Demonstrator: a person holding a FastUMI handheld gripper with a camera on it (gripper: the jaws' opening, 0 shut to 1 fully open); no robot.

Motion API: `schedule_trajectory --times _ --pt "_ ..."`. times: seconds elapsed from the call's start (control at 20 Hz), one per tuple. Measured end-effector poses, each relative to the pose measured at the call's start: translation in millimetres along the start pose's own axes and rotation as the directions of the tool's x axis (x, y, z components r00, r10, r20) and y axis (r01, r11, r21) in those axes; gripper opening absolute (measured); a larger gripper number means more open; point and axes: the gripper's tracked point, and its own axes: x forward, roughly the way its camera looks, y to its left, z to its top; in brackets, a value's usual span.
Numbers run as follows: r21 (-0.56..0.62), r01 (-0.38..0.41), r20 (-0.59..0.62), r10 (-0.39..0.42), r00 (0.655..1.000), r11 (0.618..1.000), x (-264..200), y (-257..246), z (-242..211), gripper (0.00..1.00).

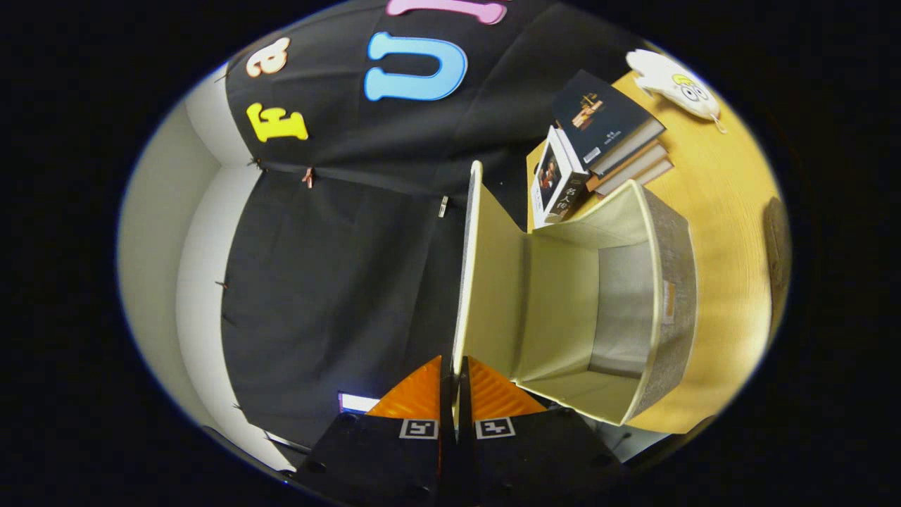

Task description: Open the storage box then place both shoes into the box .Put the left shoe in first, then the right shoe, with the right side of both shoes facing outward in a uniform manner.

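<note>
Between the two fingers of the gripper (pixel 451 394) sits the thin edge of the lid (pixel 486 282) of the storage box (pixel 633 296), and the jaws are pressed together on it, pinching that flap. And the lid is up! It stands swung well away from the box mouth, so the pale interior lies open to the camera, walls and bottom plainly bare. The view is rolled over sideways, so the wooden table (pixel 725 232) runs up the far side of the box, with a stack of books (pixel 605 141) just beyond the box and a small white toy (pixel 672 81) further off past them.

So the opening step looks as good as done, judging by how wide that lid hangs. What is left is nearly everything else: no shoe rests inside the box, so the left one has yet to go in, then the right, both turned with their right sides outward. Next move, likely: let go of the lid without it dropping shut.
</note>
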Motion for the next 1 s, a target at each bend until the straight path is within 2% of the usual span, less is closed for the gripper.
schedule_trajectory --times 0.15,0.4,0.8,1.0 --pt "-0.002 -0.025 -0.014 0.025 1.000 1.000 31.1 30.7 -4.2 0.05" --pt "-0.017 0.005 -0.029 -0.006 1.000 1.000 97.3 62.0 -9.6 0.05" --pt "-0.110 0.117 -0.105 -0.129 0.986 0.987 190.5 60.4 -48.9 0.05" --pt "-0.144 0.170 -0.112 -0.187 0.976 0.975 215.8 50.7 -60.6 0.05"
